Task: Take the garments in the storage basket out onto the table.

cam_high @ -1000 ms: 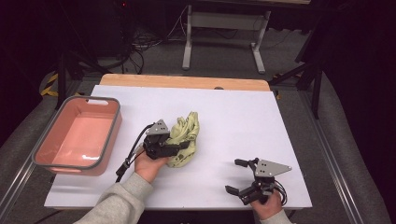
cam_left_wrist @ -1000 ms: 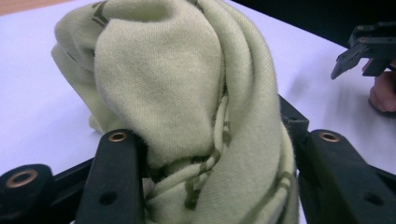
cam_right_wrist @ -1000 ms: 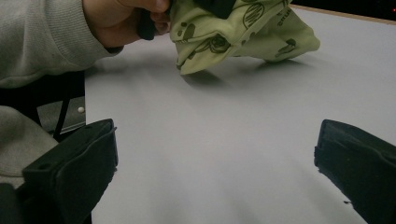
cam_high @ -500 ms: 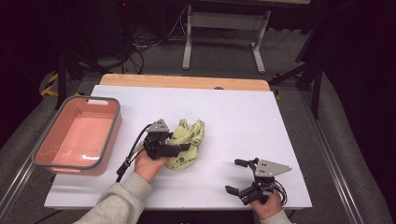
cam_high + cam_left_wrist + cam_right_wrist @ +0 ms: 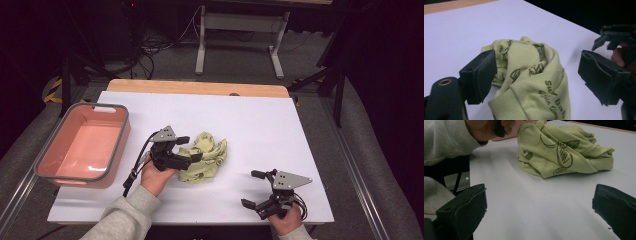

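Observation:
A crumpled pale green garment [image 5: 205, 156] with dark print lies near the middle of the white table [image 5: 260, 125]. My left gripper [image 5: 189, 148] is open right at its left side, one jaw on each side of the cloth's near part without closing on it. In the left gripper view the garment [image 5: 531, 75] bulges up between the wide-apart black jaws. My right gripper [image 5: 254, 189] stands open near the table's front right edge, well apart from the cloth. From the right gripper view the garment [image 5: 564, 147] lies ahead on the table, with nothing between the jaws.
A pink tub [image 5: 82, 145] with a grey rim sits at the table's left edge. A wooden strip [image 5: 200, 87] runs along the far edge. The person's grey sleeve [image 5: 446, 140] and left hand show in the right gripper view.
The left gripper has pushed a little farther into the garment, and the cloth has shifted and bunched slightly toward the right. The right gripper has stayed in place.

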`<action>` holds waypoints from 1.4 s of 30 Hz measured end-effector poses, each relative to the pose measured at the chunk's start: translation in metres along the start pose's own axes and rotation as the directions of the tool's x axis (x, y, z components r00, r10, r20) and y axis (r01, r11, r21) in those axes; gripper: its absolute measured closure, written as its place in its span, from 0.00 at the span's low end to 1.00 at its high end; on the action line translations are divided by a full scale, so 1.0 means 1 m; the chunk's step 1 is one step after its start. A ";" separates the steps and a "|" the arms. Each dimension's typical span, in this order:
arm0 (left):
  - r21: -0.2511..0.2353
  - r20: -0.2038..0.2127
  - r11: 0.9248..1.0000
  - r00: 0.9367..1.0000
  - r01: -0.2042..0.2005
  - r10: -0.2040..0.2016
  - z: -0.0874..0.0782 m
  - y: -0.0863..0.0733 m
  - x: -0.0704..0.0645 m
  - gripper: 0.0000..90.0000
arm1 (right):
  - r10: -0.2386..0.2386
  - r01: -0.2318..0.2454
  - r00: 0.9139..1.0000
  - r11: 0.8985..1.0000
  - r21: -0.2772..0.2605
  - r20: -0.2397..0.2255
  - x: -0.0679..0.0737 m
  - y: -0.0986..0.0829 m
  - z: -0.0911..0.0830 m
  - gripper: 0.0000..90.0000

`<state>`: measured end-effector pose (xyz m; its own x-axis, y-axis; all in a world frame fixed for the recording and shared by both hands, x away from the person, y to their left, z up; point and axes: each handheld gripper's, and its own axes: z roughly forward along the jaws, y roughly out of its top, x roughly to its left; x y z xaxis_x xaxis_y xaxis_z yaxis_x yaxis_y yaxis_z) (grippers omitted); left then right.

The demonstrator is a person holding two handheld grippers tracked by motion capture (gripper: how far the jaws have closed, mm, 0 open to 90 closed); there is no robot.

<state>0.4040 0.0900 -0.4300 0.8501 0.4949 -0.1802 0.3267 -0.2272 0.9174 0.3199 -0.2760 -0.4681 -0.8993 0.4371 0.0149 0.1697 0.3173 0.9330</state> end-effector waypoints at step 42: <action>-0.025 -0.041 0.996 0.996 -0.086 0.085 -0.082 -0.025 -0.009 0.03 | -0.020 0.020 1.000 1.000 -0.017 0.009 0.003 0.004 -0.004 0.00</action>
<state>0.3544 0.1598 -0.4228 0.8573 0.5075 -0.0868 0.2419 -0.2483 0.9380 0.3160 -0.2768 -0.4627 -0.8990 0.4379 -0.0072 0.1445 0.3121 0.9390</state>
